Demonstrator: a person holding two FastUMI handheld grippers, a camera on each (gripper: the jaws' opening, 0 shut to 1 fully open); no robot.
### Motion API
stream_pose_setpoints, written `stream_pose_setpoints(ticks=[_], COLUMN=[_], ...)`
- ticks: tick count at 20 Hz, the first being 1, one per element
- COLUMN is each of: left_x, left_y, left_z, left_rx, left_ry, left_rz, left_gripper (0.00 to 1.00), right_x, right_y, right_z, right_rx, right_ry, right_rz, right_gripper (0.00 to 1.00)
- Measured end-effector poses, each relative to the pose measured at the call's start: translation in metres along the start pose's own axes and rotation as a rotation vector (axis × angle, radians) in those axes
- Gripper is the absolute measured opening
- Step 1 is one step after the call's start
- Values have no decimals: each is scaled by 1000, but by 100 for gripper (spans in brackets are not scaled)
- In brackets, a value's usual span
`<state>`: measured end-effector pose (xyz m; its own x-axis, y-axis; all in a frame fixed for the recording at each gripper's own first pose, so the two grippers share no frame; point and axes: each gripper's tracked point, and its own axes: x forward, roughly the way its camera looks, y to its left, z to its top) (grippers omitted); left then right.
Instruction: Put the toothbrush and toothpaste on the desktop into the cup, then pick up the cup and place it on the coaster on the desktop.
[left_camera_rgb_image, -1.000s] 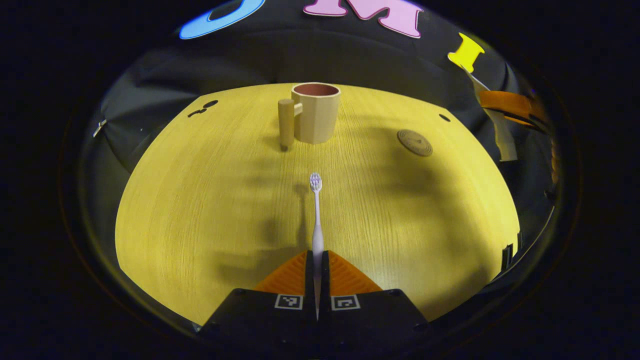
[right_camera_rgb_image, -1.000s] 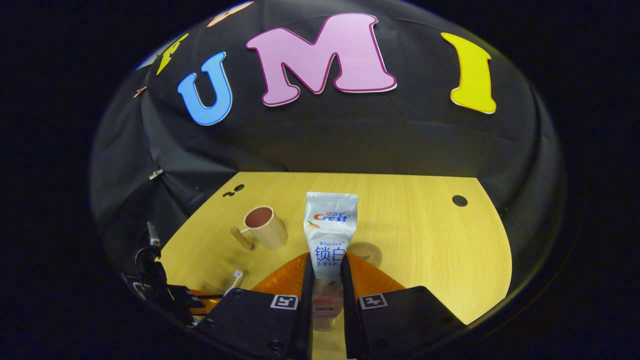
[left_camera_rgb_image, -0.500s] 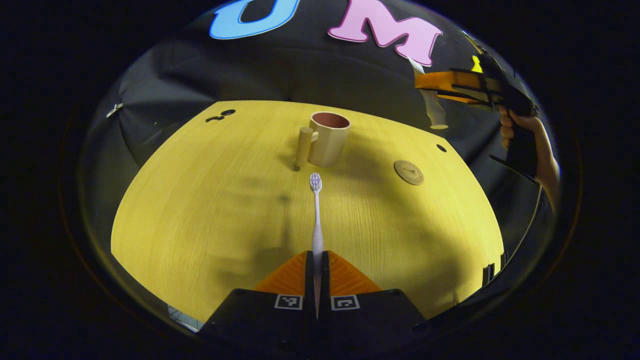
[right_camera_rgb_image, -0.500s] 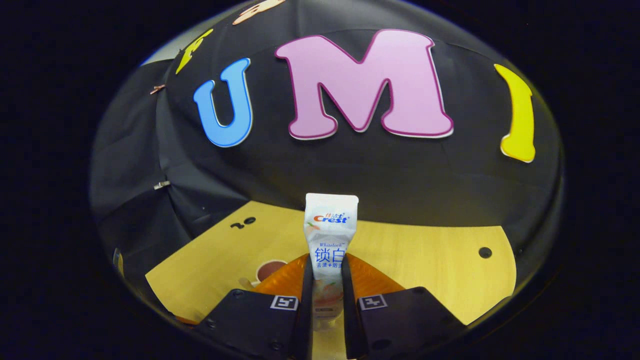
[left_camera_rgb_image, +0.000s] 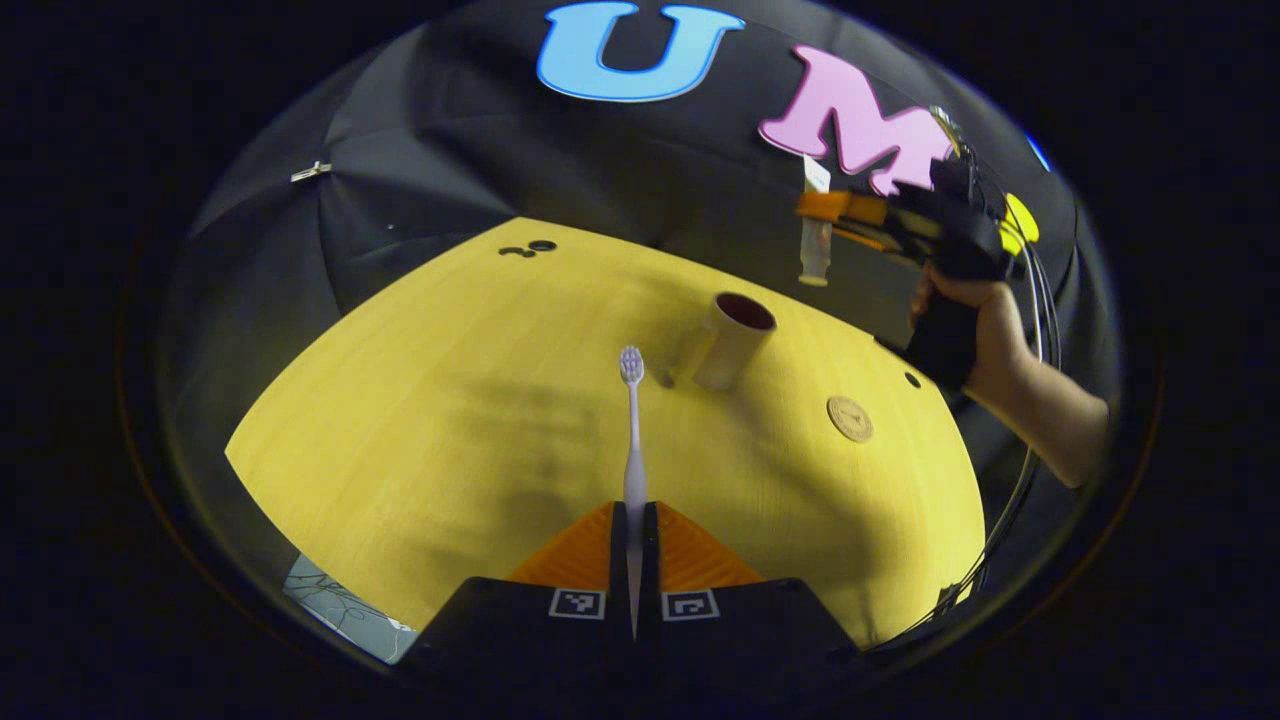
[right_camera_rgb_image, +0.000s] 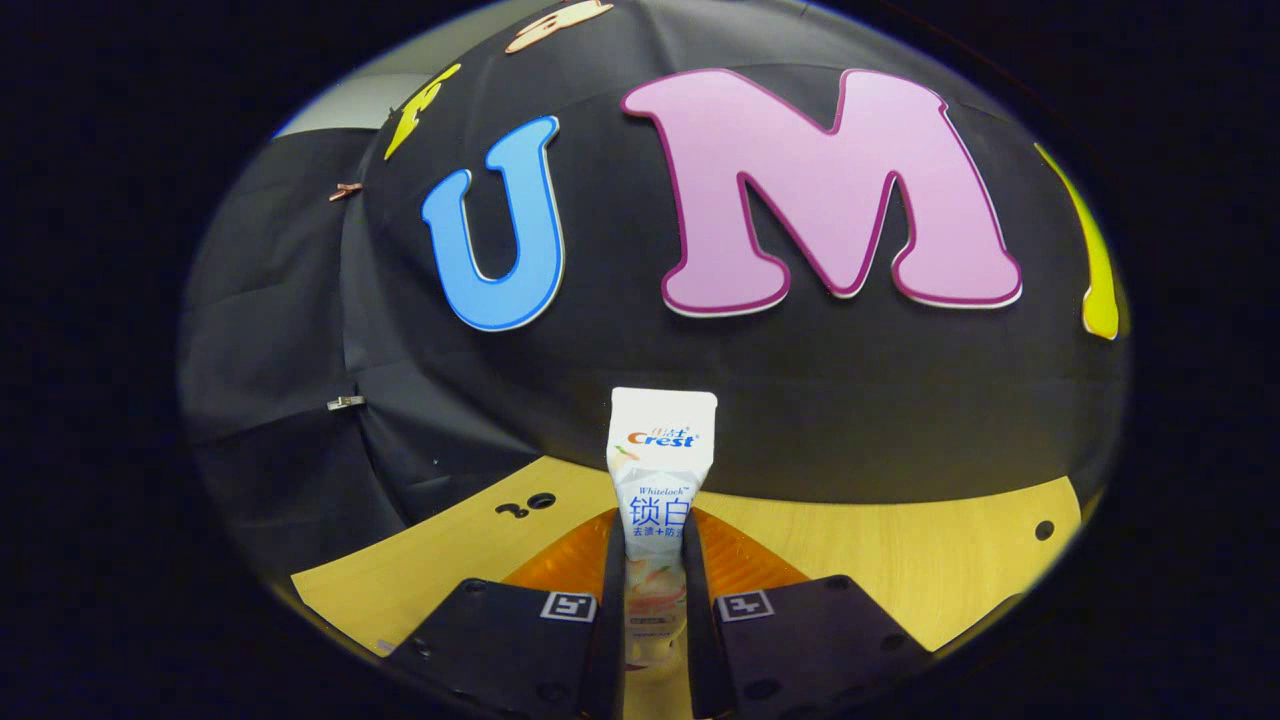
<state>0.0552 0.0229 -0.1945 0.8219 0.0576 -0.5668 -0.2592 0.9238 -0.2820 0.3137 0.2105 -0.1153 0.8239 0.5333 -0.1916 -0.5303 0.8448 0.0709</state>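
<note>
My left gripper (left_camera_rgb_image: 635, 520) is shut on a white toothbrush (left_camera_rgb_image: 632, 420), whose bristled head points forward above the yellow wooden desktop (left_camera_rgb_image: 420, 420). The beige cup (left_camera_rgb_image: 733, 340) with a side handle stands upright further on, slightly right. A round brown coaster (left_camera_rgb_image: 850, 418) lies on the desk to its right. In the left gripper view the right gripper (left_camera_rgb_image: 835, 212) hangs high above the cup, held by a hand (left_camera_rgb_image: 985, 320), with the toothpaste tube (left_camera_rgb_image: 815, 235) hanging down from it. In the right gripper view my right gripper (right_camera_rgb_image: 655, 560) is shut on the white toothpaste tube (right_camera_rgb_image: 660, 470).
Two small dark holes (left_camera_rgb_image: 528, 248) sit near the desk's far left edge and another hole (left_camera_rgb_image: 911, 380) near the right edge. Cables (left_camera_rgb_image: 1000, 520) trail down by the desk's right side. A forearm (left_camera_rgb_image: 1060, 430) reaches in from the right.
The left gripper view has swung left, so cup and coaster shifted right. My right gripper rose and tilted up with the toothpaste; the cup has dropped out of its view.
</note>
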Motion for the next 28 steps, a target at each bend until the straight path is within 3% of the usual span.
stream_pose_setpoints(ticks=[7, 8, 9, 13, 14, 15, 16, 17, 18, 20, 22, 28], left_x=[-6, -5, -5, 2, 3, 2, 1, 2, 3, 7, 11, 30], left_y=[30, 30, 28, 20, 18, 14, 11, 8, 5, -2, -11, -60], left_z=[28, 28, 28, 20, 18, 17, 17, 18, 21, 26, 37, 91], left_rx=[-43, -43, -41, -6, 1, 5, 6, 10, 16, 31, 43, 55], left_ry=[-89, -95, -97, -79, -75, -73, -74, -78, -84, -96, -123, -242], left_rz=[67, 68, 67, 67, 66, 61, 57, 51, 46, 33, 9, -109], left_gripper=[6, 6, 6, 6, 6, 6, 6, 6, 6, 11, 6, 6], right_x=[24, 26, 26, 24, 20, 17, 17, 14, 9, 0, -12, -52], right_y=[9, 9, 10, 10, 13, 14, 15, 18, 18, 18, 10, -60], right_z=[-47, -56, -66, -97, -106, -114, -118, -116, -114, -104, -97, -89], right_rx=[0, 4, 0, -14, -4, -5, -4, 1, 0, 11, 21, 15], right_ry=[43, 54, 69, 137, 162, 189, 199, 198, 195, 178, 167, 157], right_rz=[12, 15, 17, 20, 32, 34, 39, 48, 46, 53, 45, -86], right_gripper=[29, 17, 30, 32, 24, 25, 52, 47, 73, 86, 100, 99])
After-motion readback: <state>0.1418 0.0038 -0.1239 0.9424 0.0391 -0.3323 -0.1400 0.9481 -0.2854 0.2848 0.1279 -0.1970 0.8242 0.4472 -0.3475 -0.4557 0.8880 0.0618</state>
